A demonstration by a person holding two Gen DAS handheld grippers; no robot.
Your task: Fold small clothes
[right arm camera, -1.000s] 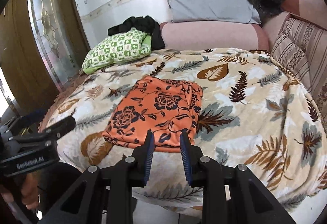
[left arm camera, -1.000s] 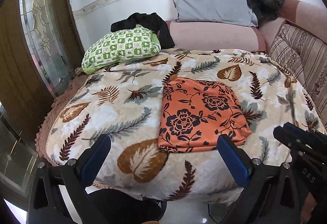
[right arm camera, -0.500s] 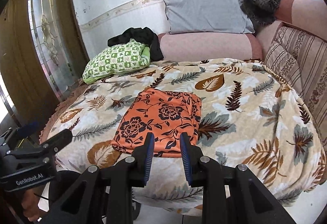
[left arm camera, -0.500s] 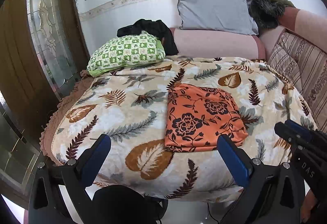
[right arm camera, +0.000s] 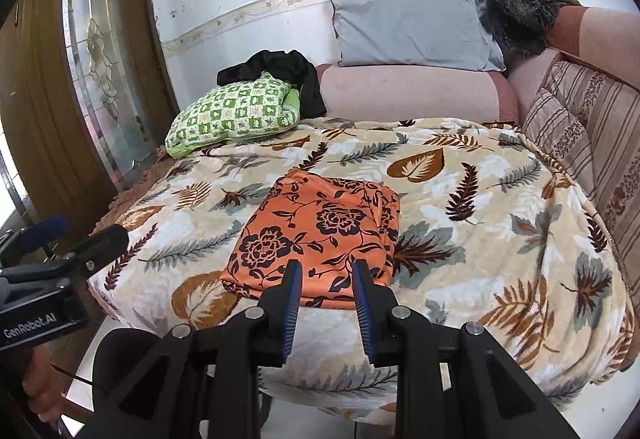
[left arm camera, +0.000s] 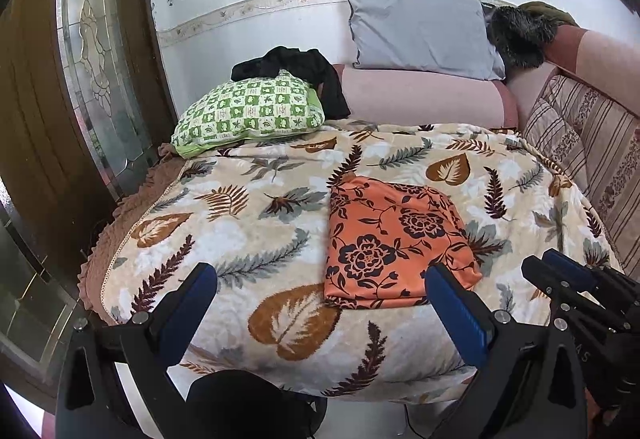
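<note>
Folding looks finished: the cloth [right arm camera: 320,235] lies squared on the blanket [right arm camera: 500,239]. We hold left gripper [left arm camera: 320,303] wide, right gripper [right arm camera: 326,303] narrow, both empty; next, another garment.

Both tools are built alike: matte black plastic frames with triangular cut-outs and round silver screw heads at the joints. The left gripper [left arm camera: 320,303] carries smooth blue pads on its jaws, and white lettering "GenRobot.AI" runs along its body. The right gripper [right arm camera: 326,279] has blue pads with fine ribbing, and faint letters "AS" mark its side. Bare skin of the left hand [right arm camera: 38,385] shows beneath its tool.
</note>
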